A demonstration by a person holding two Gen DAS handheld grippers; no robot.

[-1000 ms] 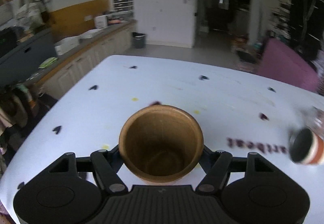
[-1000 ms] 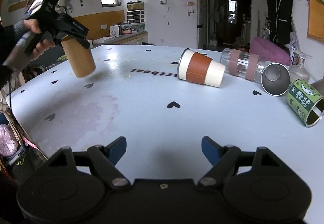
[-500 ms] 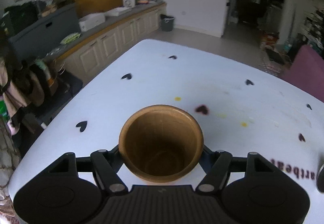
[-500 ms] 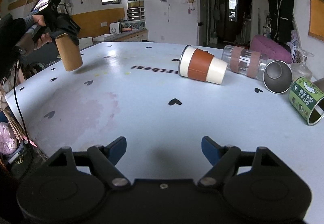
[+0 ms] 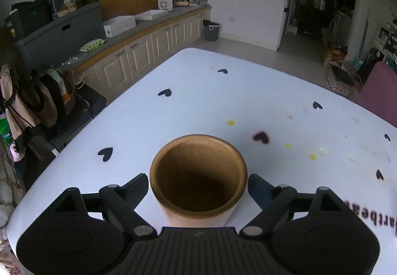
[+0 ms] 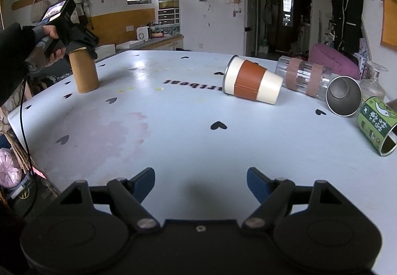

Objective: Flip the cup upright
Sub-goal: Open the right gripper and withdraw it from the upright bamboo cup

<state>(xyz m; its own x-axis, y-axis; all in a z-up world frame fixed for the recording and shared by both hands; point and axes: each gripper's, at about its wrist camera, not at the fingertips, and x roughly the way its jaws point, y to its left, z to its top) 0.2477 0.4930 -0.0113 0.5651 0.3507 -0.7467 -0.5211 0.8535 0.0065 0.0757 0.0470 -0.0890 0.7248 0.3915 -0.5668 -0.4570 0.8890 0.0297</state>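
A tan wooden cup (image 5: pixel 198 180) stands upright on the white table (image 5: pixel 223 106), mouth up, between the fingers of my left gripper (image 5: pixel 198 186). The jaws sit just apart from its sides, slightly open. In the right wrist view the same cup (image 6: pixel 83 72) stands near the table's far left corner with the left gripper (image 6: pixel 82 45) at its rim. My right gripper (image 6: pixel 201 181) is open and empty, low over the near table edge.
Lying on their sides at the right: a white cup with brown sleeve (image 6: pixel 251 83), a clear tumbler (image 6: pixel 301 77), a steel cup (image 6: pixel 343 96), a green tin (image 6: pixel 377 124). A glass bottle (image 6: pixel 373 83) stands behind. The table's left edge (image 5: pixel 74 136) is close to the wooden cup.
The left gripper carried the wooden cup leftward, tipped it upright and set it on the table, then loosened its jaws. The right gripper stayed still.
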